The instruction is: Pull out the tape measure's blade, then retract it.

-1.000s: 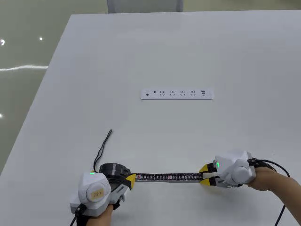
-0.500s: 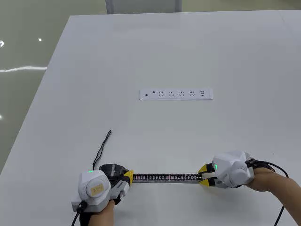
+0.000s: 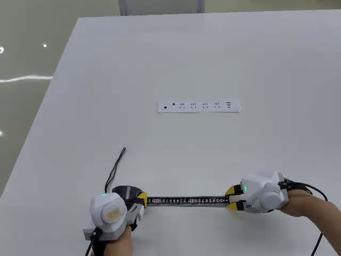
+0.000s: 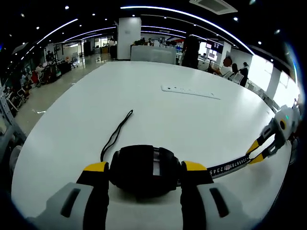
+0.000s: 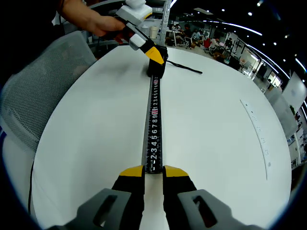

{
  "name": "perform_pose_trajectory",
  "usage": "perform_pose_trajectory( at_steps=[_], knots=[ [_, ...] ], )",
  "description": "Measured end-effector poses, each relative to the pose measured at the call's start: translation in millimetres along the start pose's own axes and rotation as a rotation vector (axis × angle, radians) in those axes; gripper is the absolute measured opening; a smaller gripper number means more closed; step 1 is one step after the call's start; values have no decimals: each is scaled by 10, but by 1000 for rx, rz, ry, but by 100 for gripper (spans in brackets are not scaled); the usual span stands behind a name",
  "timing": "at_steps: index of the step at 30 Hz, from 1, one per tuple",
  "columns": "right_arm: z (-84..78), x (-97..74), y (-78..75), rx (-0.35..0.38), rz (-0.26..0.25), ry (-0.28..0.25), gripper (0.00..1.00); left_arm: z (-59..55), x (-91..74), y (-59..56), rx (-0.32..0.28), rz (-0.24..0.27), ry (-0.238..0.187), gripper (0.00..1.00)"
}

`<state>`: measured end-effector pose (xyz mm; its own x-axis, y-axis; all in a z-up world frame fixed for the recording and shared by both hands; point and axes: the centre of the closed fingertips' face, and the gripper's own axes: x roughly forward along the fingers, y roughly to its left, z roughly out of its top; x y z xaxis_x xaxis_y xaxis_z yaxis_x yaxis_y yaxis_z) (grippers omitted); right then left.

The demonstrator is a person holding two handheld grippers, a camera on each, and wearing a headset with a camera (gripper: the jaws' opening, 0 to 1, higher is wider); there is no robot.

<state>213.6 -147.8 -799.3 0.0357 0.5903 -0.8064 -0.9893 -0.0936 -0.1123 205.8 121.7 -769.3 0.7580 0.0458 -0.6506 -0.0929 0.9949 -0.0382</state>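
If the right tool (image 3: 233, 198) slips in the head view, the stretched blade (image 3: 186, 201) could whip back across the table (image 3: 213, 53) into the case (image 3: 126, 191). In the left gripper view, the left tool (image 4: 145, 167) sits half-open around that case, pressing on both sides. In the right gripper view, the jaws stand nearly closed, pinching the blade's tip just above the table.
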Motion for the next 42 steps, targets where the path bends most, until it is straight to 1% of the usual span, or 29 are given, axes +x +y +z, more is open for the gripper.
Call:
perform_pose_trajectory(
  at_steps=[3,5,7,9,14,15,17,24,25,30,33,35,40,42],
  knots=[
    [45,-32,29,-1,-1,-1,13,19,-36,-20,18,12,-7,55],
    [27,-20,17,-2,-3,-3,13,26,-43,-28,38,18,-3,55],
    [26,-22,11,-1,-5,-7,13,19,-34,-22,41,21,2,55],
    [38,-32,10,-2,-8,-10,13,3,-17,-24,63,26,5,55],
    [41,-34,-6,-10,-12,-12,13,1,-21,-19,69,31,14,55],
    [42,-36,-11,-10,-14,-13,13,0,-17,-18,79,33,15,55],
    [47,-42,-17,-12,-16,-17,13,-5,-12,-15,72,36,19,55],
    [90,-80,-9,-16,-20,-21,13,-16,-3,-13,92,56,25,56],
    [86,-78,-12,-17,-22,-22,13,-14,-17,-23,108,61,26,56],
    [134,-129,-6,-16,-27,-27,13,4,-50,-16,94,64,14,56],
    [152,-147,-1,-17,-29,-30,13,3,-43,-14,91,64,16,56],
    [130,-128,-8,-14,-28,-30,13,5,-44,-14,94,62,17,55],
    [131,-130,-16,-17,-28,-29,13,13,-59,-17,97,58,9,55],
    [139,-136,-14,-17,-27,-29,13,13,-54,-15,97,56,12,55]
  ],
)
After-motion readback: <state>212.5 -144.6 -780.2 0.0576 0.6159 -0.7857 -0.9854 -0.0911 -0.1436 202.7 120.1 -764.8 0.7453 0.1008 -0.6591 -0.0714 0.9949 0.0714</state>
